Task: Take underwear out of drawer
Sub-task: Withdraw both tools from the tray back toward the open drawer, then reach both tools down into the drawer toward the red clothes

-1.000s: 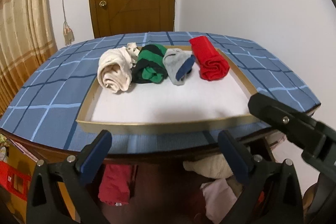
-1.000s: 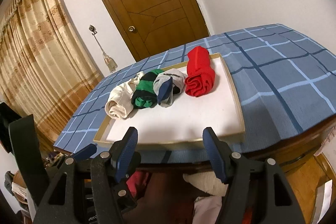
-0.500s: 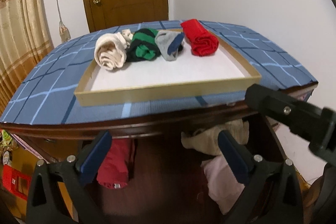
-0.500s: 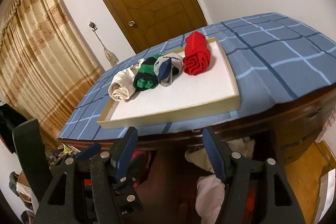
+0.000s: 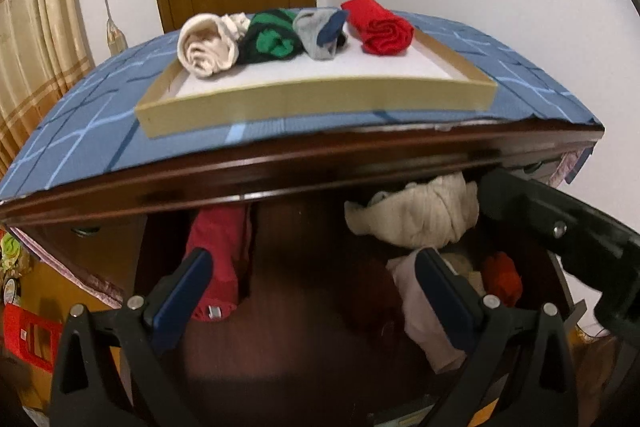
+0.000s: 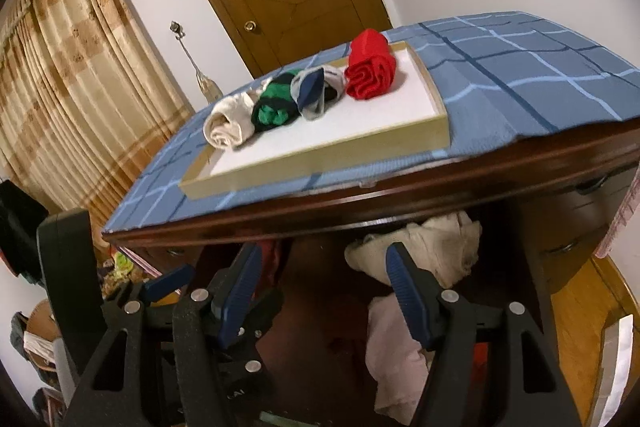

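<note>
Left gripper (image 5: 314, 293): jaws wide apart, nothing between the blue pads, nothing touched; it hangs over the open drawer (image 5: 312, 307), pointing down into it.
Right gripper (image 6: 324, 291): jaws apart too, about half spread, pads bare, gripping nothing; it sits just right of the left one, above the same drawer.
Underwear in the drawer: a dark red piece (image 5: 218, 259) at the left, a cream bundle (image 5: 416, 215) at the far right tucked under the tabletop edge, a pale pink piece (image 5: 420, 315) nearer, and a scrap of bright red (image 5: 502, 277) beside it.
Tray (image 5: 312, 99): on the blue checked cloth (image 5: 80, 123) above the drawer, carrying four rolled pieces along its far side: cream (image 5: 206, 47), green and black (image 5: 270, 39), grey with navy (image 5: 320, 31), red (image 5: 380, 25).
Hidden: the left gripper's right finger covers part of the pink piece; the drawer's far end is lost under the tabletop.
Hard to make out: the drawer floor is dark and blurred, so whether more lies there, I cannot tell.
Cut off: the right gripper's body at the right edge of the left view.
</note>
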A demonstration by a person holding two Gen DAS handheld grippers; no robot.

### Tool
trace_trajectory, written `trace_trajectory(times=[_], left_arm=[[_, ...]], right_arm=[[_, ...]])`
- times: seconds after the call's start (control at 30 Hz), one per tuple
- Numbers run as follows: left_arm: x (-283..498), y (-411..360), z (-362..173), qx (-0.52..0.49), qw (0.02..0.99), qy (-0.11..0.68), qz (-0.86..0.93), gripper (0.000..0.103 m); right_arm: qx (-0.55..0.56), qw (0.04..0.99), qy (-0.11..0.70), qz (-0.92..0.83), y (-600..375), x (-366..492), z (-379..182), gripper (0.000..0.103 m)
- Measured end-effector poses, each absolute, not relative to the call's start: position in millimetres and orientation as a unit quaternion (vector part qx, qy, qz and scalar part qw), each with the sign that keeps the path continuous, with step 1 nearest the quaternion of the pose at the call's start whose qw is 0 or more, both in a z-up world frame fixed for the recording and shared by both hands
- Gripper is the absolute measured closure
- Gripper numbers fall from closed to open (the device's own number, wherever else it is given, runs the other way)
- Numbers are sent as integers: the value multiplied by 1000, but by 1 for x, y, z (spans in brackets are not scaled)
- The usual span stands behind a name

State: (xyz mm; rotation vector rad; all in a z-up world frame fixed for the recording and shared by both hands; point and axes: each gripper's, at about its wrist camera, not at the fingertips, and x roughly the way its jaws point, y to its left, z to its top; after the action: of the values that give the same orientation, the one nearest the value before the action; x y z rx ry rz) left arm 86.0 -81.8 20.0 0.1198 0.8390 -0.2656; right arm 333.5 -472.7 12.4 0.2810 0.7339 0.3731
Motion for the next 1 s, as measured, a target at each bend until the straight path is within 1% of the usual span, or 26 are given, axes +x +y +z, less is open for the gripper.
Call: trace_trajectory(times=[0.4, 0.6, 0.77, 0.87, 1.0], left_arm=[[71, -82, -16, 82, 876, 452, -146, 1], [69, -67, -24, 71, 866, 472, -146, 1], [81, -48, -28, 52, 863, 485, -131, 2], [94, -40, -32, 47, 860, 494, -118, 4], [114, -31, -37, 40, 853, 510, -101, 4]], right_arm=[[131, 894, 390, 174, -479, 325, -21, 36], [125, 889, 410, 161, -489, 319, -34, 36], [123, 881, 432, 149, -498, 320, -47, 36], [112, 874, 450, 147, -495, 326, -55, 36], [99, 860, 476, 152, -484, 338, -65, 36]])
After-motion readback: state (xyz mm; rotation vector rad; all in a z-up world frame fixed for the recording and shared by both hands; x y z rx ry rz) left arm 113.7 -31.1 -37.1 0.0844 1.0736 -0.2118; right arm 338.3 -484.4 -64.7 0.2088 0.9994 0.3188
